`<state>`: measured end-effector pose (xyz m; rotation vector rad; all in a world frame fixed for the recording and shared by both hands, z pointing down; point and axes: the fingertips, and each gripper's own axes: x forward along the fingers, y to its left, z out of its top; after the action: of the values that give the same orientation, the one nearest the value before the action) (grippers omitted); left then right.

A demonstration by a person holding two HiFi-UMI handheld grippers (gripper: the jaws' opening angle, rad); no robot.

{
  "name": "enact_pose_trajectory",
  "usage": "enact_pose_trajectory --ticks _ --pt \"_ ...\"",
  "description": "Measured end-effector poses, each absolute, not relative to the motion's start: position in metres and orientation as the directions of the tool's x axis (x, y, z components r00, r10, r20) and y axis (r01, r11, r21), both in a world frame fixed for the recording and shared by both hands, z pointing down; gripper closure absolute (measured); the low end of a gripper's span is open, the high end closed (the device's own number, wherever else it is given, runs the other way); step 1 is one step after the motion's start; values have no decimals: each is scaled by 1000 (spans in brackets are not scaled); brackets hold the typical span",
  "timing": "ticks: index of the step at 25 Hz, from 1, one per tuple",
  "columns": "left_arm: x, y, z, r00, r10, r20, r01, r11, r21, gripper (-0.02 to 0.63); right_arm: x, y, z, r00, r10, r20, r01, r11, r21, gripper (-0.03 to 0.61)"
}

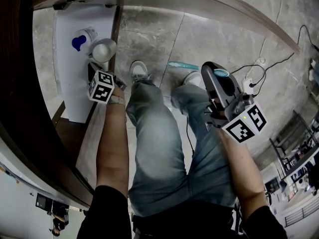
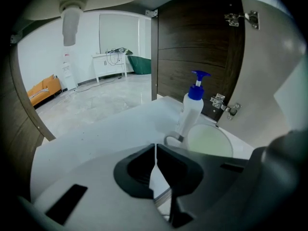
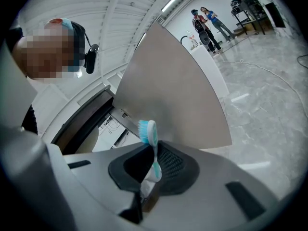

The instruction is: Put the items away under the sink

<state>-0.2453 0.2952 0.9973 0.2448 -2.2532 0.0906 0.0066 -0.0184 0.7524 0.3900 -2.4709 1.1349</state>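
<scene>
Right gripper (image 3: 153, 154) fingers pinched the toothbrush (image 3: 148, 132), its lower handle hidden; left gripper (image 2: 155, 153) fingers met, empty, near the pump bottle (image 2: 191, 110)

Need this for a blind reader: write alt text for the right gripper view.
The right tongs are shut on a teal toothbrush, its bristle head sticking up past them. Behind rises a grey panel, with two people far off.

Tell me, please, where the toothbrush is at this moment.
In the right gripper view, the toothbrush stands between the shut jaws of the right gripper, bristle head up, before a grey door panel.
</scene>
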Motion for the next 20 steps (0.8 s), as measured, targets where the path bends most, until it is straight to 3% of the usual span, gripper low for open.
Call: enact_pose_trajectory --ticks 8,20 --pt "-217 284 944 -590 -224 776 -281 958 63 584 2 0 734 -883 -85 463 -411 618 -670 535" --pt "-169 264 833 -431 -423 797 -564 816 127 584 -72 57 747 -914 -11 405 -311 659 -685 535"
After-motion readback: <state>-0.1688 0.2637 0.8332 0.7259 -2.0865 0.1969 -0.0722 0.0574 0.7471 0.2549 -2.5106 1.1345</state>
